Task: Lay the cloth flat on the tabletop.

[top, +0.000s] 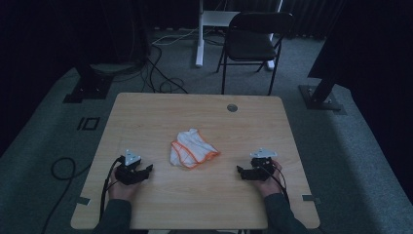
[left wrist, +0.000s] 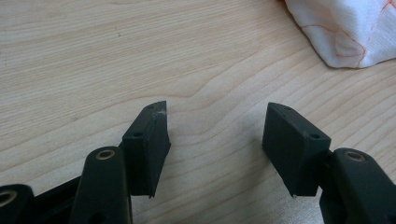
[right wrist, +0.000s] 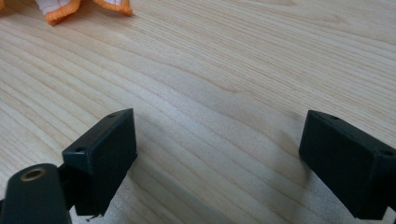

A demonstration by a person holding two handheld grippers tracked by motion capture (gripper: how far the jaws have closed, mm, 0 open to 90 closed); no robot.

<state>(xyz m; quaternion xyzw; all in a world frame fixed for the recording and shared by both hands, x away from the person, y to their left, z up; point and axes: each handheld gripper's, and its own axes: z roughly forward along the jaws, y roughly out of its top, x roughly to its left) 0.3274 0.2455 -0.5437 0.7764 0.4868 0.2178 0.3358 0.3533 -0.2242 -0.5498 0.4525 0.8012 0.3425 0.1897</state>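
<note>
Wooden tabletop (top: 160, 109), dim room, dark carpet around it. White cloth (top: 192, 148) with orange stitched edging sits crumpled near the centre of the table in the high view, roughly midway between the two grippers and a bit farther up the frame than both. It shows in the upper right corner of the left gripper view (left wrist: 348, 30) and as an orange hem in the upper left corner of the right gripper view (right wrist: 65, 9). Looks soft, light, limp, loosely folded over itself; likely to drape and bunch when lifted, not fragile, not slippery. Best hold is probably a hemmed edge or a corner, where the orange stitching gives a thicker ridge to pinch; a grab in the middle would likely just gather a wad. Left gripper (top: 138, 171) rests low at the lower left of the cloth, jaws spread apart with bare wood between them, nothing held (left wrist: 212, 144). Right gripper (top: 248, 171) rests at the lower right of the cloth, jaws also spread, bare wood between them, nothing held (right wrist: 217, 161). Both are near the cloth but apart from it, no contact. Farther out: small round grommet (top: 232, 107) near the table's far edge, black folding chair (top: 253, 41) beyond the table at upper centre, cables on the floor (top: 163, 80) at upper left.
</note>
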